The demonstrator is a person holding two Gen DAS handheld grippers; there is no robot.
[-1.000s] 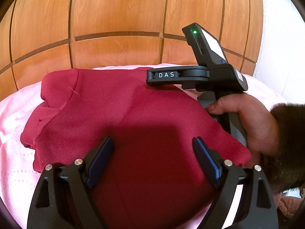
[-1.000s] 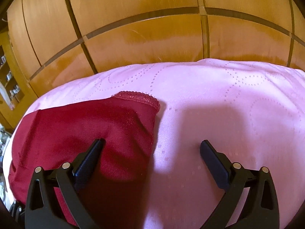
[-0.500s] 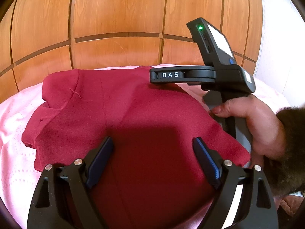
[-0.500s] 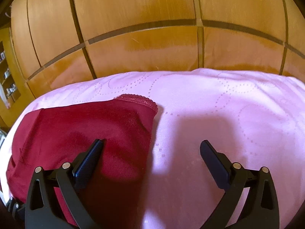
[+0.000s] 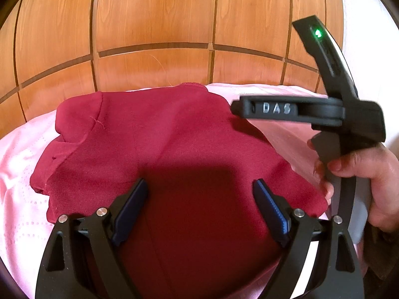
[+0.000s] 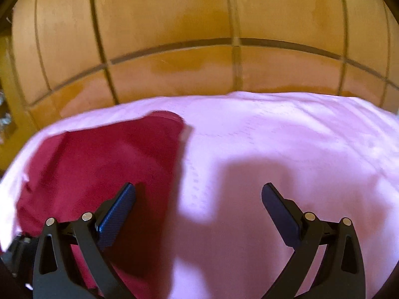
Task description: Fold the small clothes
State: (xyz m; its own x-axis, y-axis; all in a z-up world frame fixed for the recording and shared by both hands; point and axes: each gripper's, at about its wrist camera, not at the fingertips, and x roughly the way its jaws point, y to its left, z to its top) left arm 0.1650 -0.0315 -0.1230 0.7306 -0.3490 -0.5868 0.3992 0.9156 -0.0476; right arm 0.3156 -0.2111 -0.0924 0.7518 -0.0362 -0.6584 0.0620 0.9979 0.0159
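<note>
A dark red small garment (image 5: pixel 159 149) lies folded on the pink bedsheet (image 5: pixel 20 174). My left gripper (image 5: pixel 200 186) is open and empty, hovering over the garment's near part. The garment also shows in the right wrist view (image 6: pixel 99 159), at the left, with its hemmed corner toward the headboard. My right gripper (image 6: pixel 198 191) is open and empty, above the sheet just right of the garment's edge. Its left finger (image 6: pixel 117 211) is over the cloth. The right tool's body (image 5: pixel 324 114) shows at the right of the left wrist view, held by a hand (image 5: pixel 369 174).
A wooden panelled headboard (image 5: pixel 154 30) stands behind the bed, also in the right wrist view (image 6: pixel 199 25). Bare pink sheet (image 6: pixel 299 149) spreads to the right of the garment. A white wall (image 5: pixel 374 25) is at the far right.
The right gripper has lifted and drawn back to the right, away from the garment; its view is blurred with motion. The left gripper has stayed over the garment. Both stay open.
</note>
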